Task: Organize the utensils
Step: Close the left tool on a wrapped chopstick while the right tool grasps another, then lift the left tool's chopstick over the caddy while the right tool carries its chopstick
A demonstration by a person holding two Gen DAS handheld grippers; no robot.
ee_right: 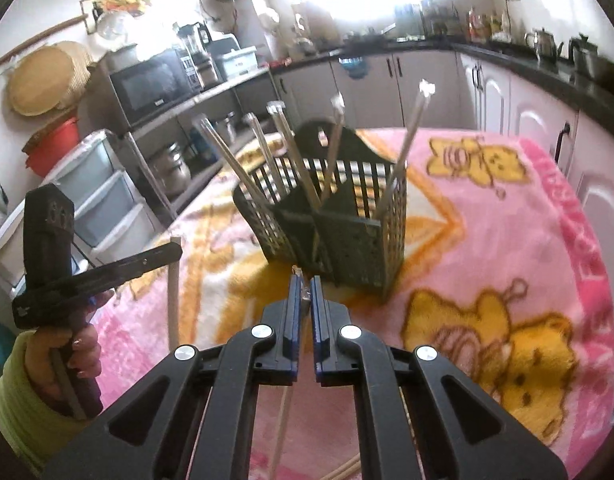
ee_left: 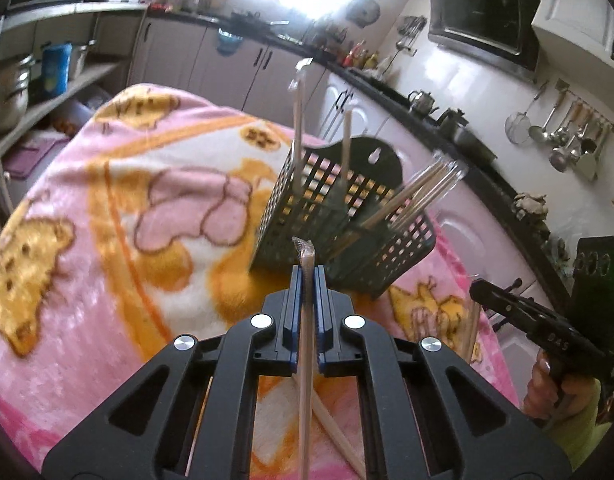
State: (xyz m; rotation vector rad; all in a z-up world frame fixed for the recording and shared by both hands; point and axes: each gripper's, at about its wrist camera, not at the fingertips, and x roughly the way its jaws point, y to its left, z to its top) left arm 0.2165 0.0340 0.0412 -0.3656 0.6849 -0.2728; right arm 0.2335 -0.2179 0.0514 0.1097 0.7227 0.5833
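**Chopsticks lifted beside the basket**

On the pink blanket (ee_left: 107, 240), printed with yellow bears and orange bands, stands a dark slotted basket (ee_left: 339, 216) with inner dividers. Several wrapped pairs of chopsticks (ee_right: 295, 152) lean out of its compartments at different angles. More loose chopsticks (ee_left: 335, 428) lie on the blanket, seen beneath the left gripper.

Left gripper (ee_left: 307, 276): its blue pads are clamped together on one wrapped pair of chopsticks (ee_left: 305, 344), which runs lengthwise between the fingers with the wrapper tip poking out past them. Right gripper (ee_right: 305, 284): pressed shut on the clear wrapper end of another pair (ee_right: 281, 424), whose length hangs down below the fingers. Each gripper shows in the other's view, held by a hand (ee_right: 81, 348) in a yellow-green sleeve (ee_right: 15, 408).

Around the table is a kitchen: pale cabinets under a dark counter (ee_right: 527, 60), a bright window, a microwave (ee_right: 151, 84) on open shelves, plastic drawers (ee_right: 103, 196), kettles, and ladles (ee_left: 563, 136) hanging on a white tiled wall under a wall oven (ee_left: 483, 16).
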